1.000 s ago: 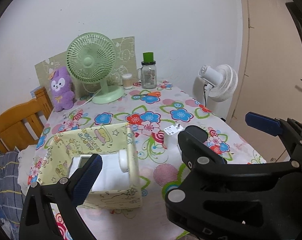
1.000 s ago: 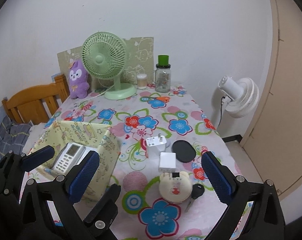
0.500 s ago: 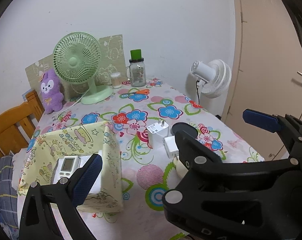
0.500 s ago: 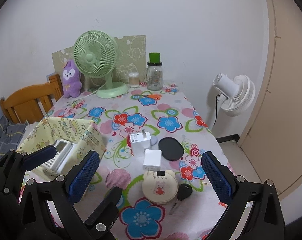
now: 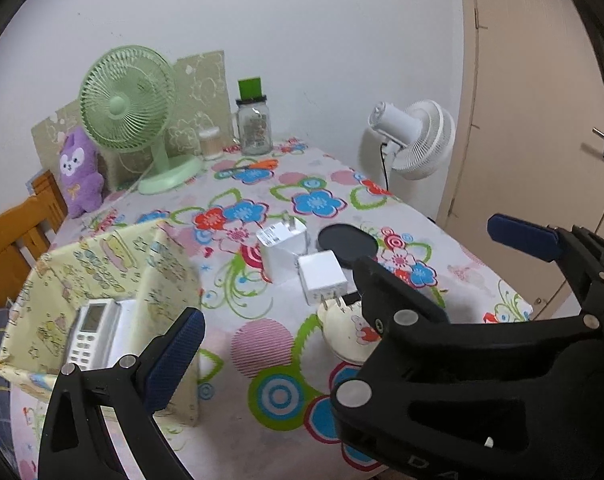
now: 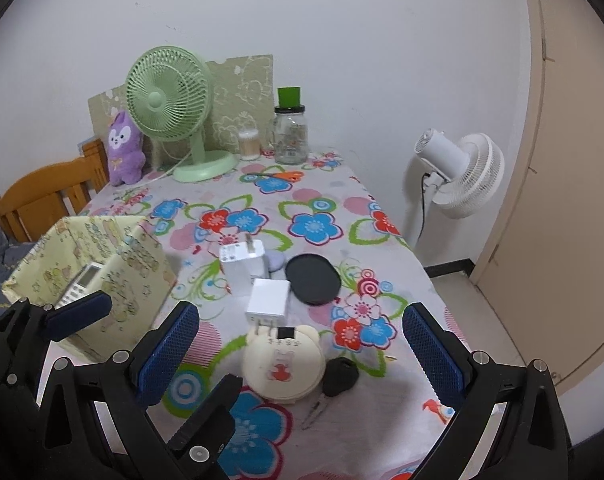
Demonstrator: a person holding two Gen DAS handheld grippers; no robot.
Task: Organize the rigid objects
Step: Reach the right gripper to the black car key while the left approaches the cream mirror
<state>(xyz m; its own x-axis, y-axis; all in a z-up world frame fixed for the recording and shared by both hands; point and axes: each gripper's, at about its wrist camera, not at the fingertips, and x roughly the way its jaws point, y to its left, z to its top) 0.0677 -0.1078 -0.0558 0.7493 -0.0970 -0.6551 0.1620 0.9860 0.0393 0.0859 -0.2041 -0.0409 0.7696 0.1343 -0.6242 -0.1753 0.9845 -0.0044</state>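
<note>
In the left wrist view the left gripper (image 5: pixel 342 276) gapes wide and empty, its left pad low beside the box (image 5: pixel 102 280) at left of frame, where a remote (image 5: pixel 88 332) lies; two chargers (image 5: pixel 322 276) sit mid-frame, the rest partly hidden by a black arm. In the right wrist view the right gripper (image 6: pixel 298 344) is wide and empty, framing the compact (image 6: pixel 284 364) at lower centre. The key (image 6: pixel 340 376) touches it, perhaps, with bare cloth rightward, so the right hand is nearer.
</note>
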